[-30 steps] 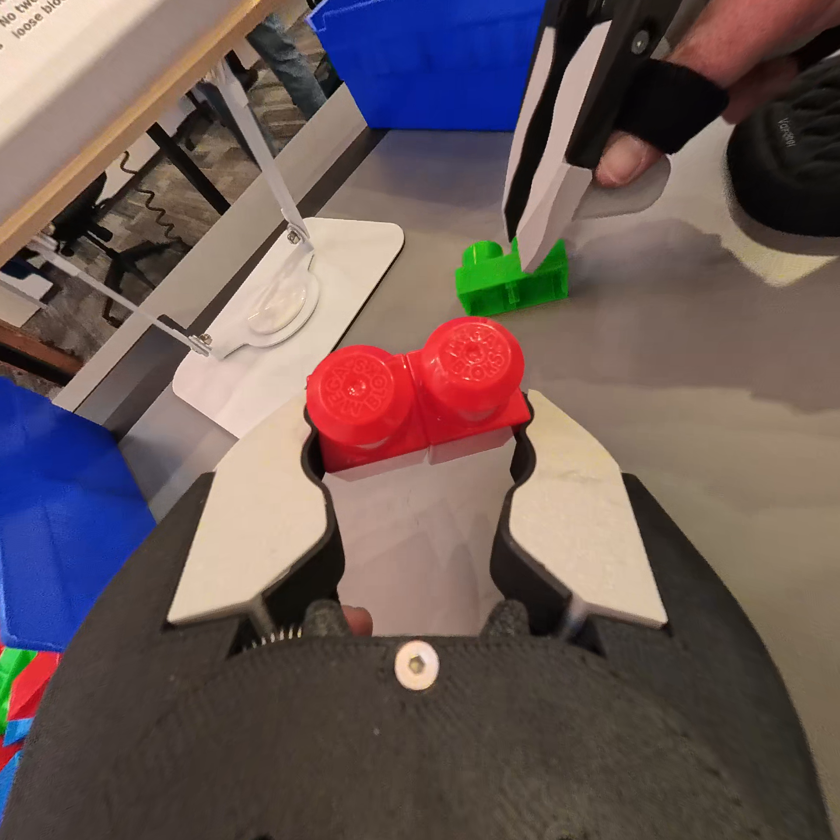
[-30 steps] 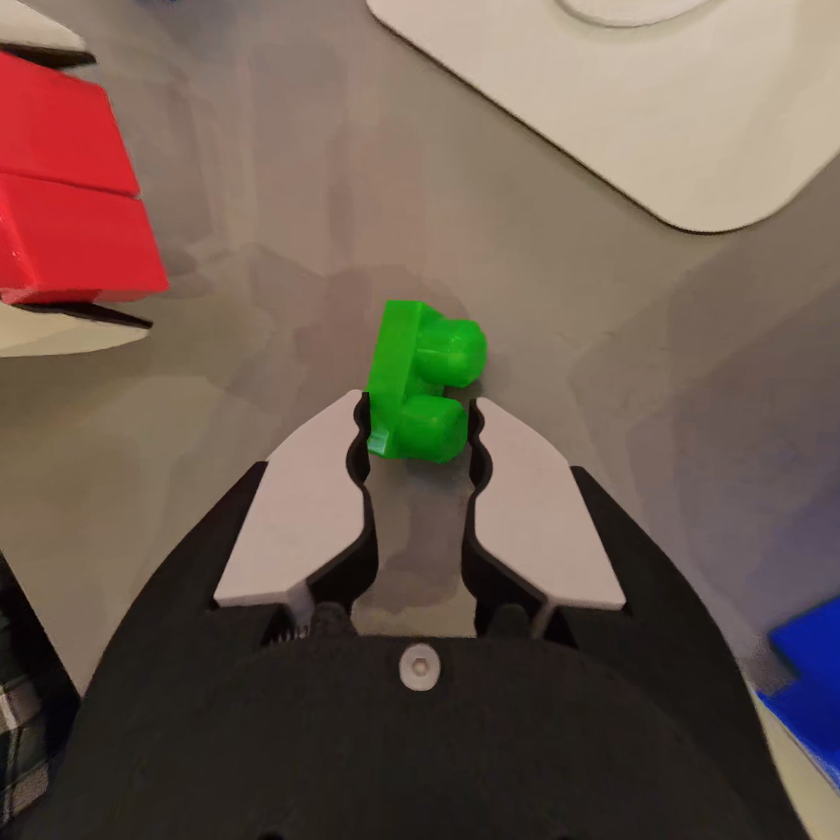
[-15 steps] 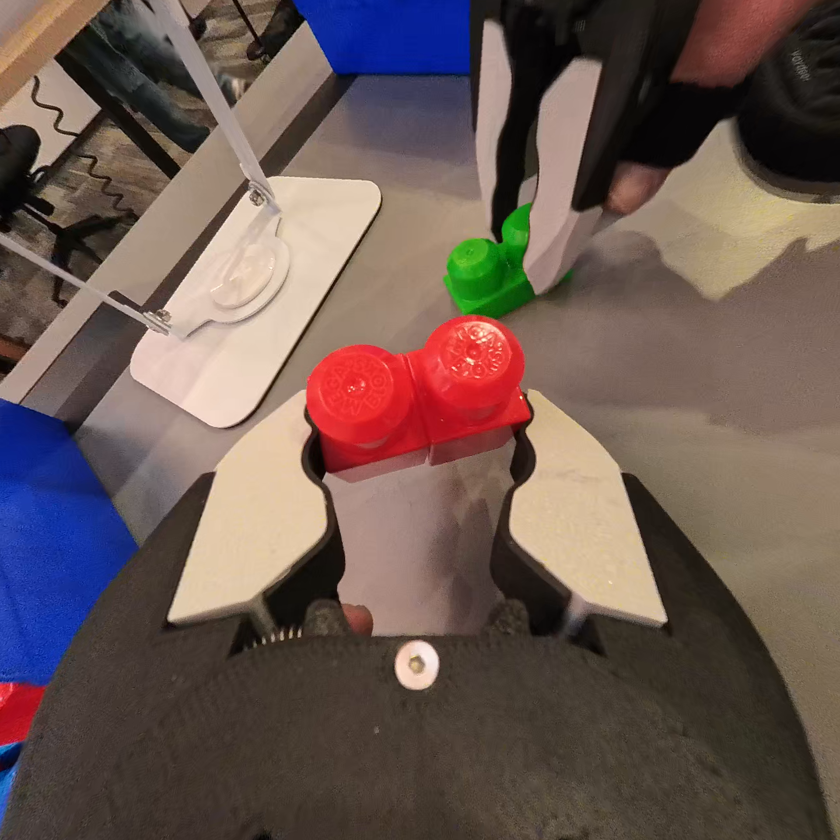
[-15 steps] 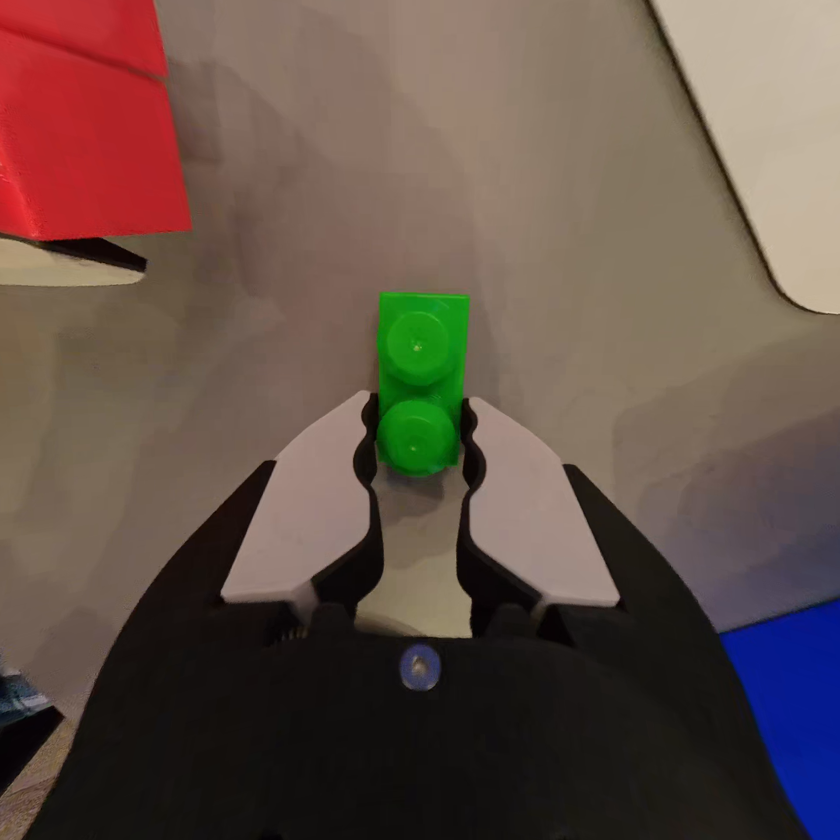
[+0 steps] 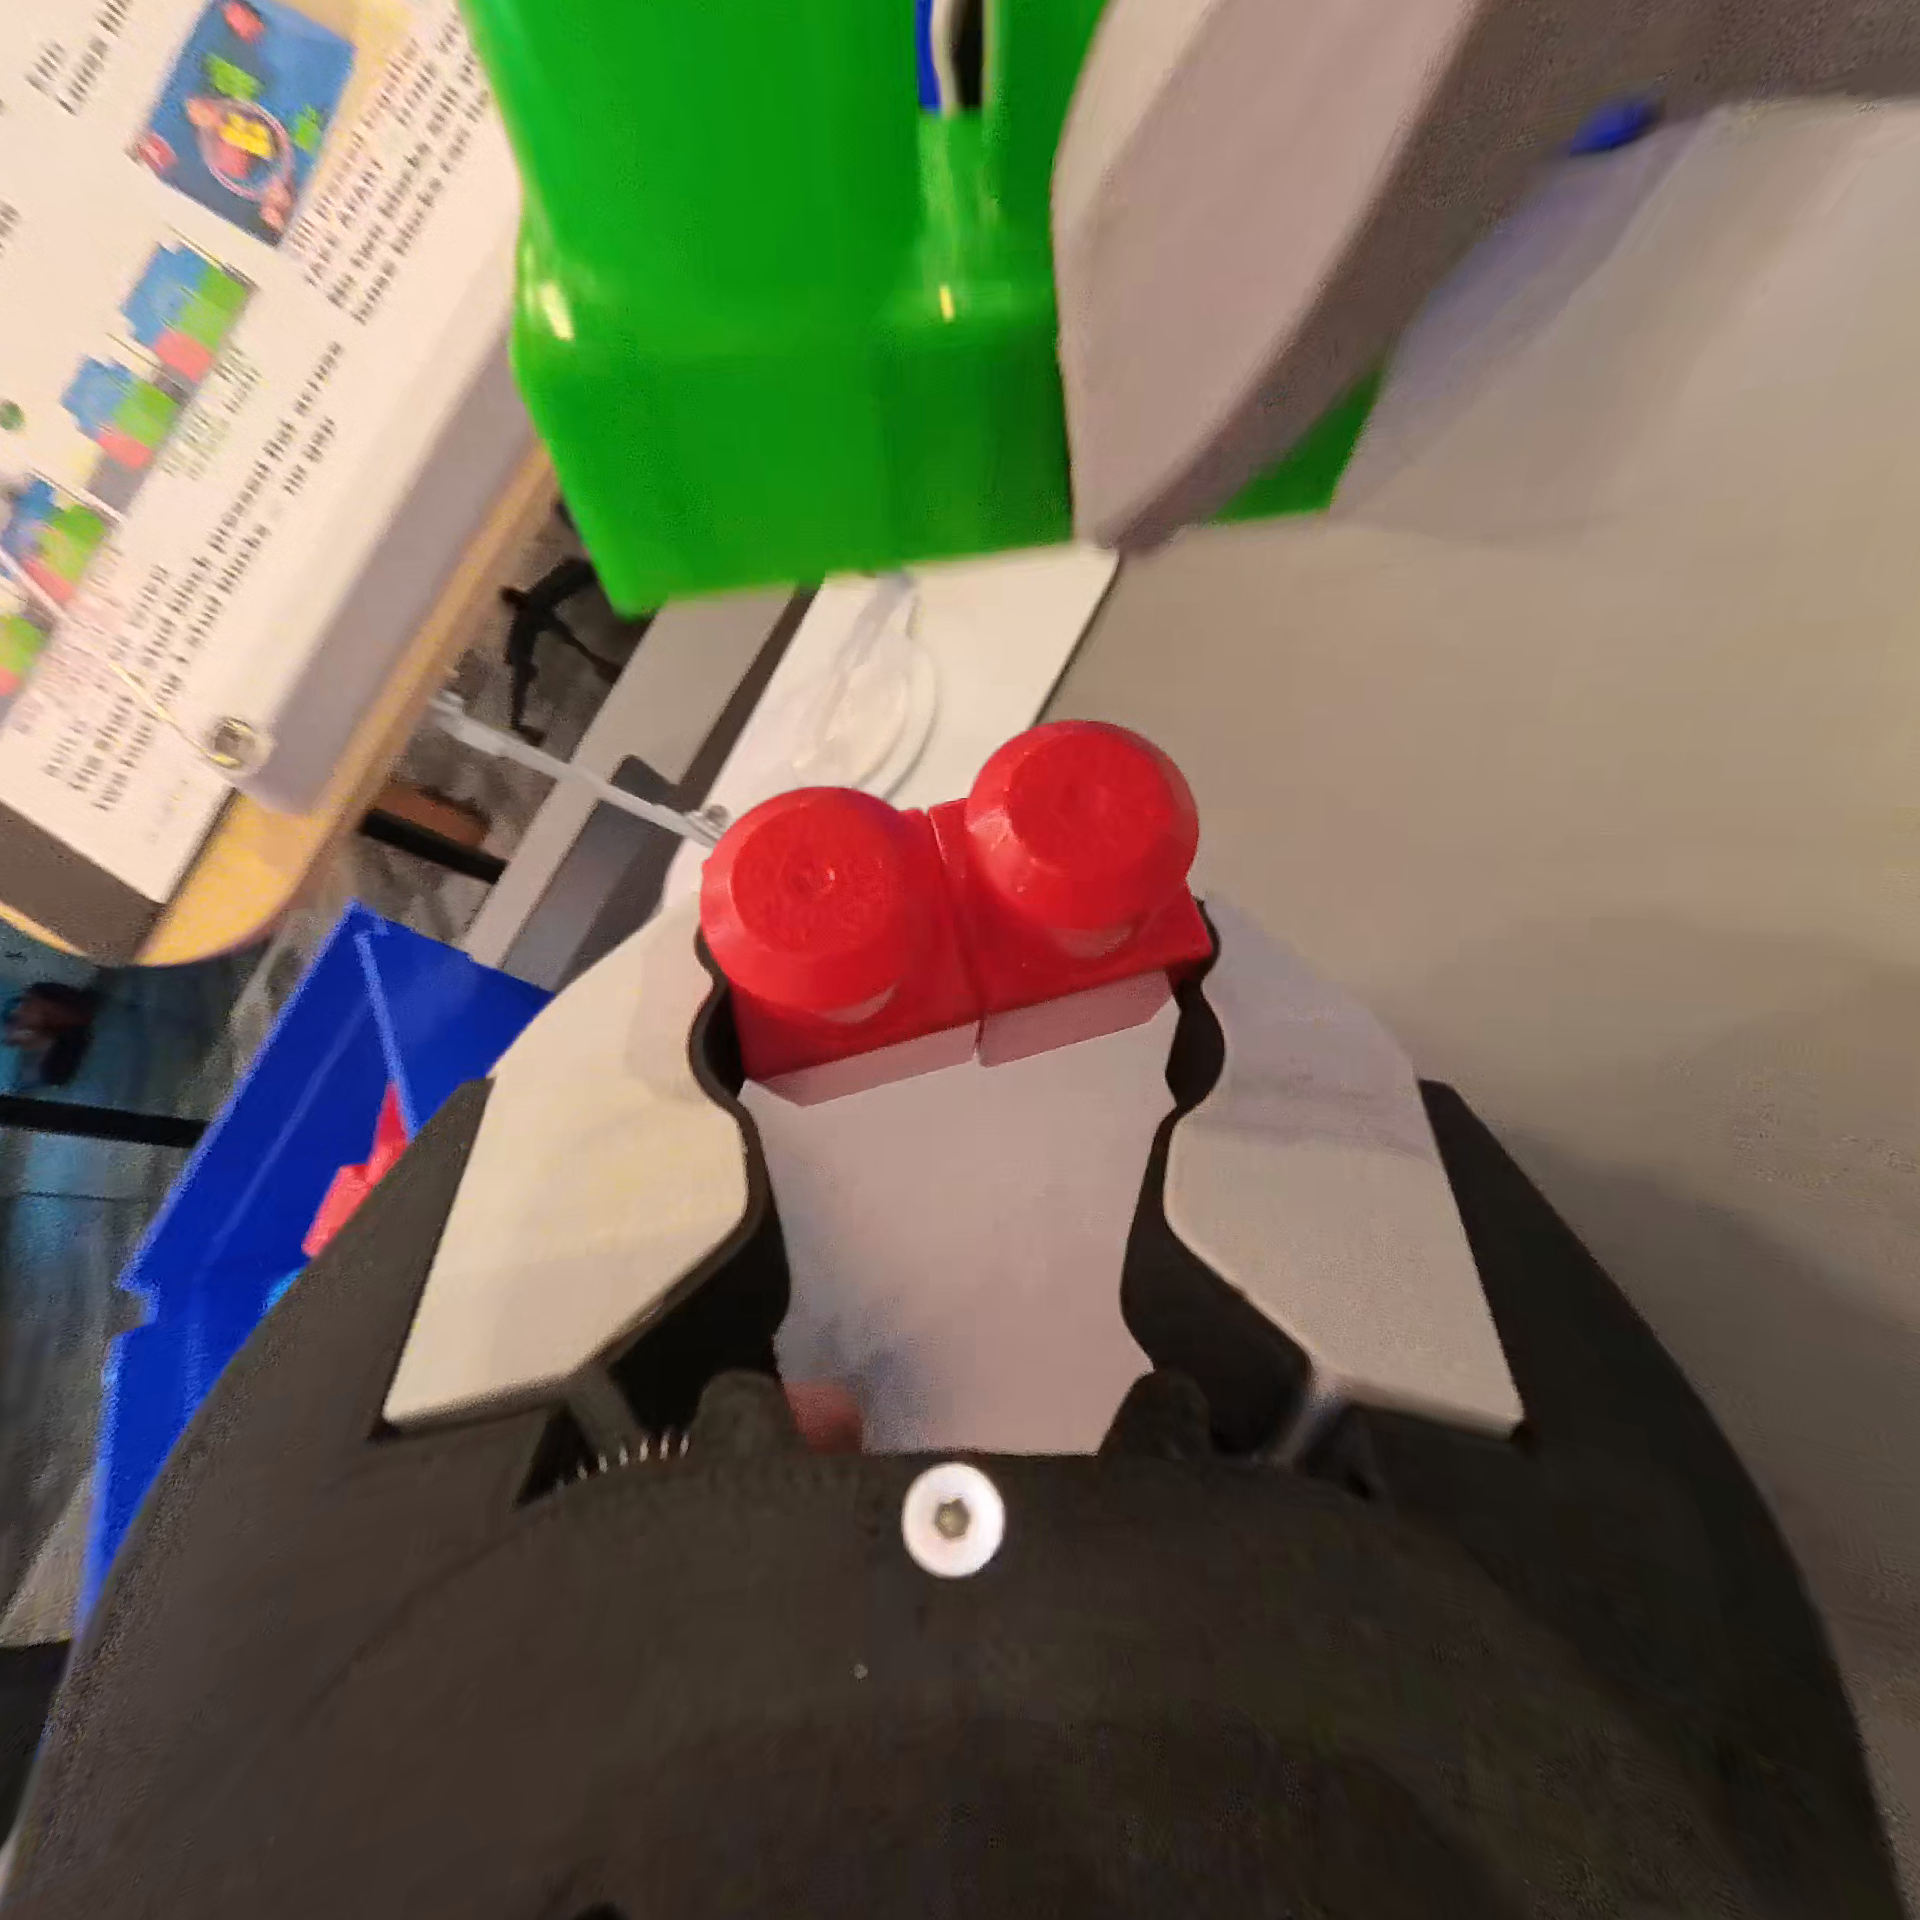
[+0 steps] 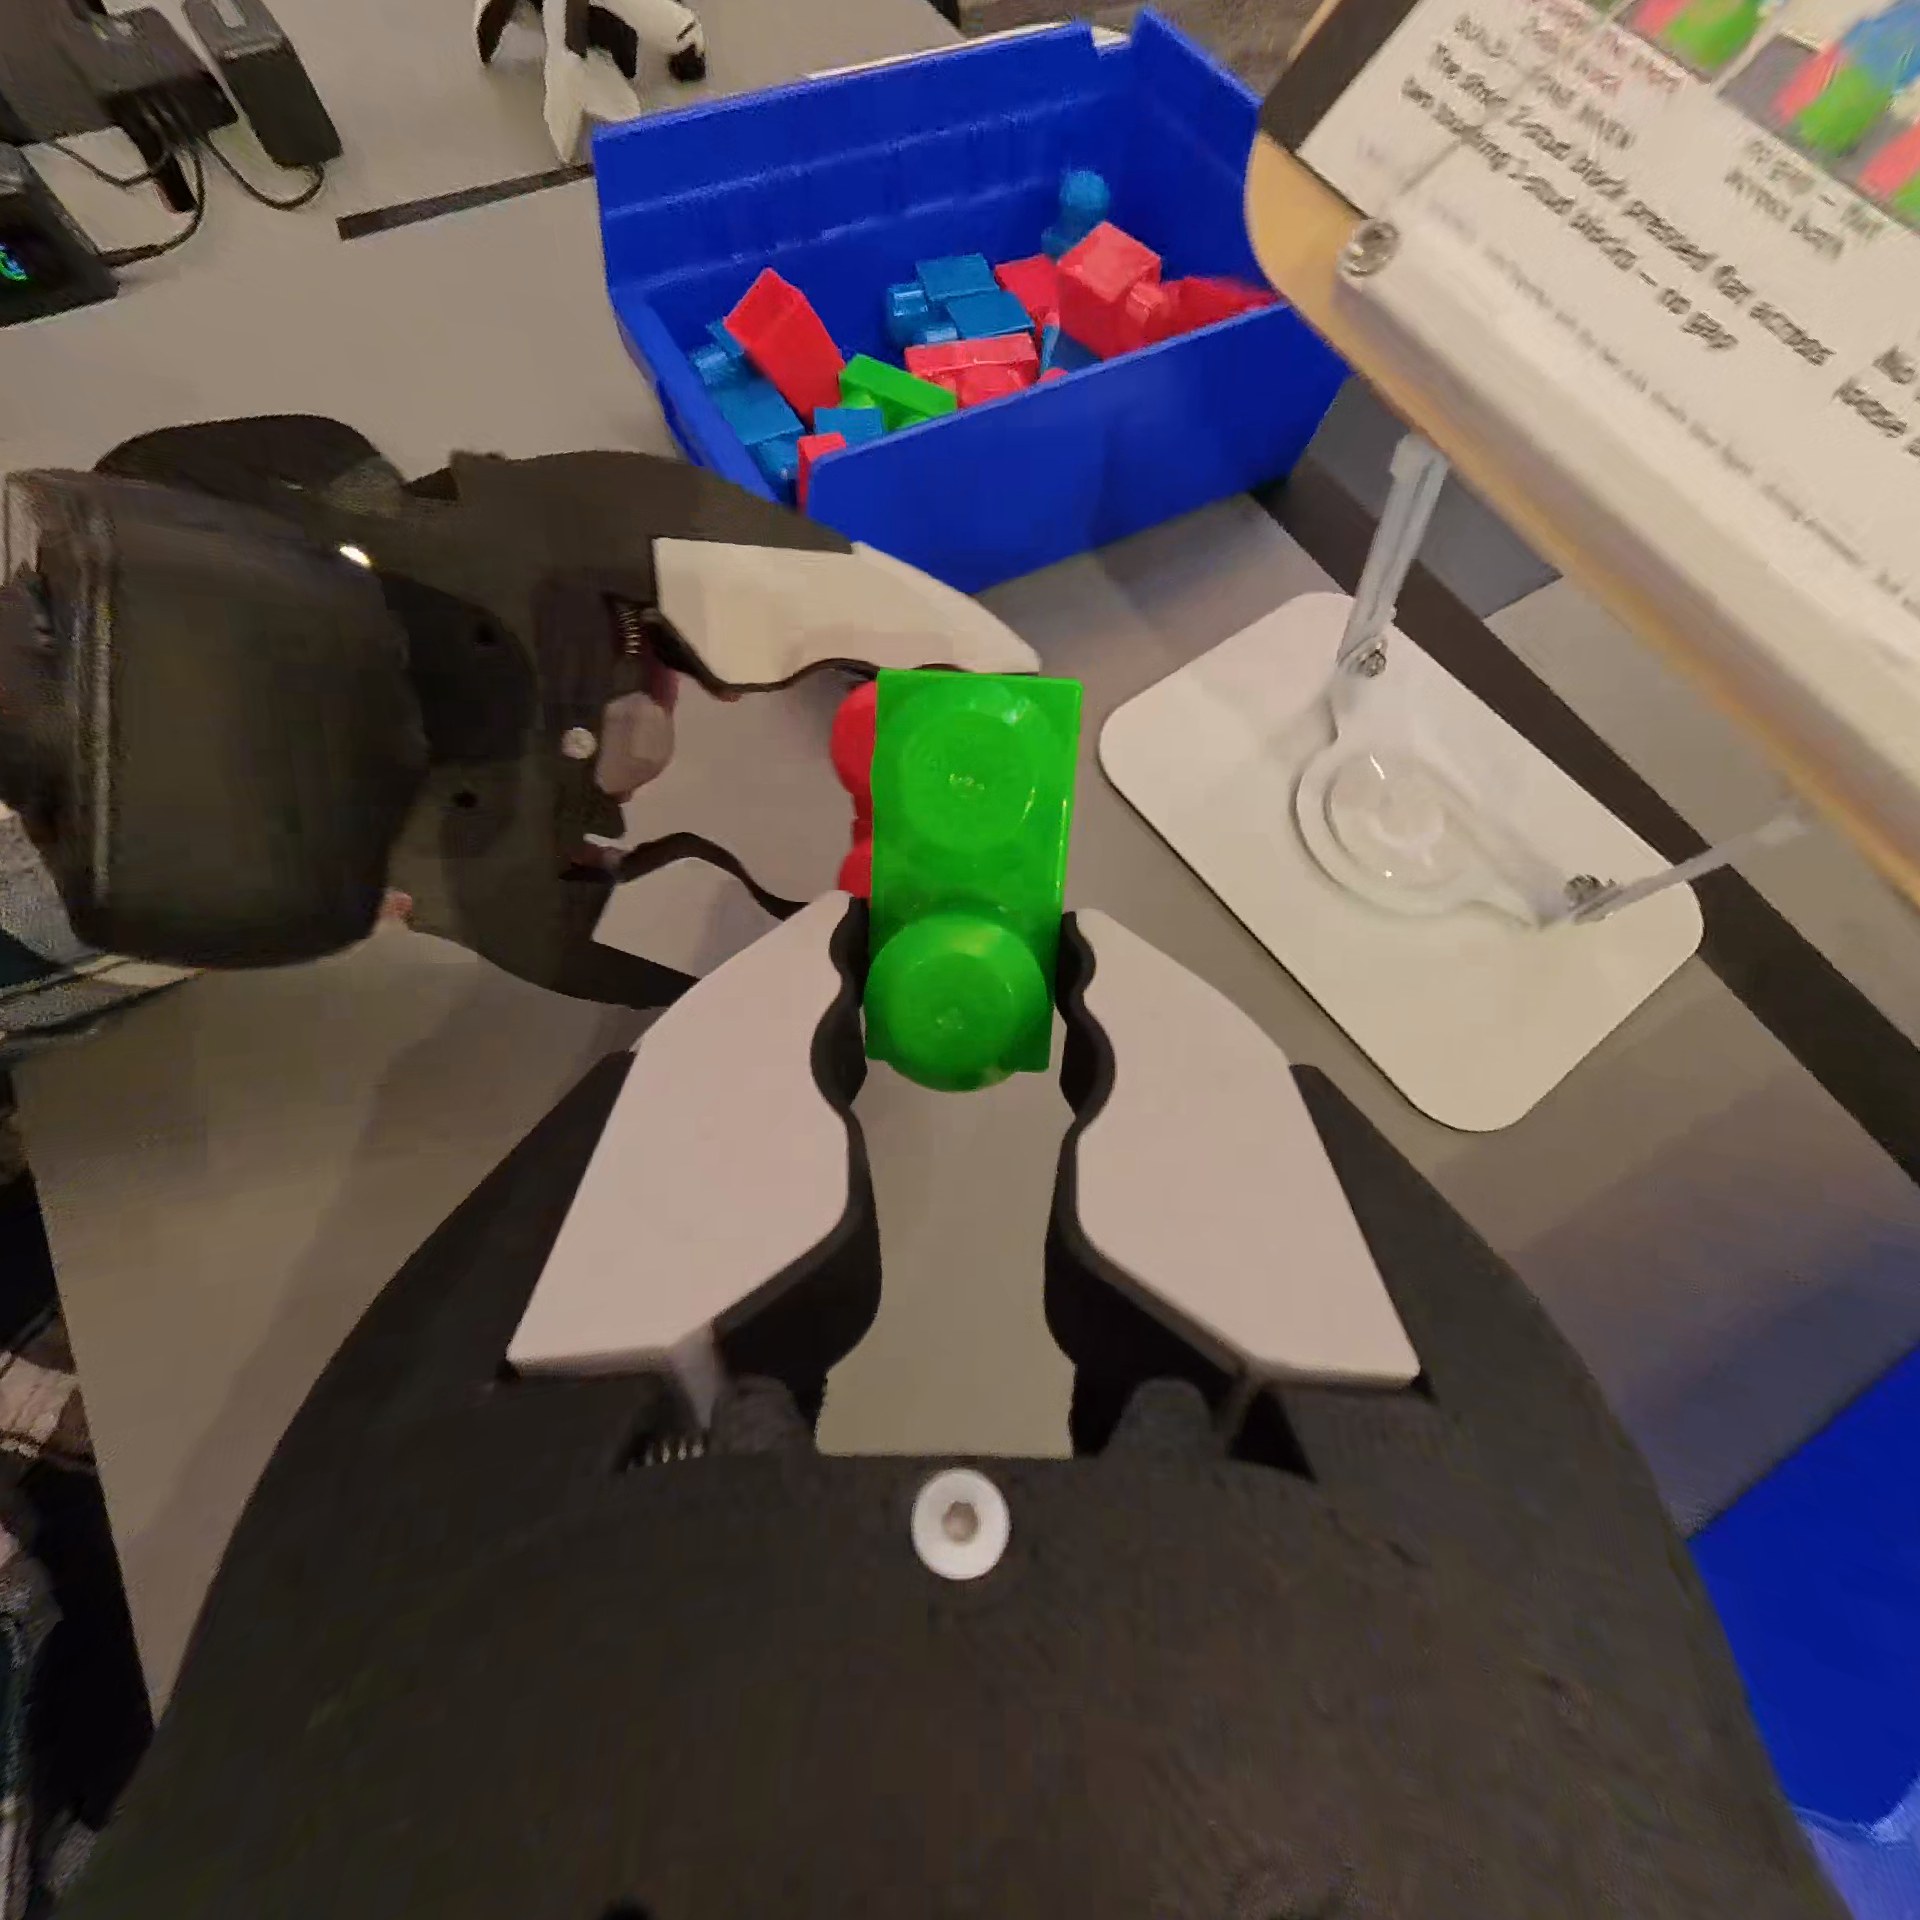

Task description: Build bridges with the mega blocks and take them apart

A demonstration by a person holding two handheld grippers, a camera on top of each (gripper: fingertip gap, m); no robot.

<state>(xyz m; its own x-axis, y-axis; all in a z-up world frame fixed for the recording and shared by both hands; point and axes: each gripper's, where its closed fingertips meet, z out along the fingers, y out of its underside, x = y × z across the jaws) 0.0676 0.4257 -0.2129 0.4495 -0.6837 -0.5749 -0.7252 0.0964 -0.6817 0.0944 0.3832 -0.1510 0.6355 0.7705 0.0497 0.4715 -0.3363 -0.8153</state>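
- The green block (image 6: 971, 883), a 2-stud piece, has come up off the grey table (image 6: 312, 1143) where it lay a second ago, and is now carried in the air by the right gripper (image 6: 961, 997), whose 2 fingertips pinch it across its near stud, pads pressed to both sides.
- The red blocks (image 5: 956, 914) (2 single-stud pieces side by side) remain clamped between the fingertips of the left gripper (image 5: 951, 987), pads against both outer faces, as they were a second ago.
- The 2 loads have been brought together: in the right wrist view the green block sits right over the red studs (image 6: 854, 790), and in the left wrist view it looms large just beyond them (image 5: 790, 416).
- My reading is that the green piece is about to be pressed across the 2 red ones as the span of a bridge; no joint shows yet.
- Hidden: whether green and red already touch, since the green block covers most of the red from the right side.
- The left wrist view is blurred, and the green block is cut off by its top edge.
- Further out stand a blue bin (image 6: 1039, 488) of loose blocks and a white stand base (image 6: 1403, 987); the instruction sheet (image 5: 156, 364) above is smeared.
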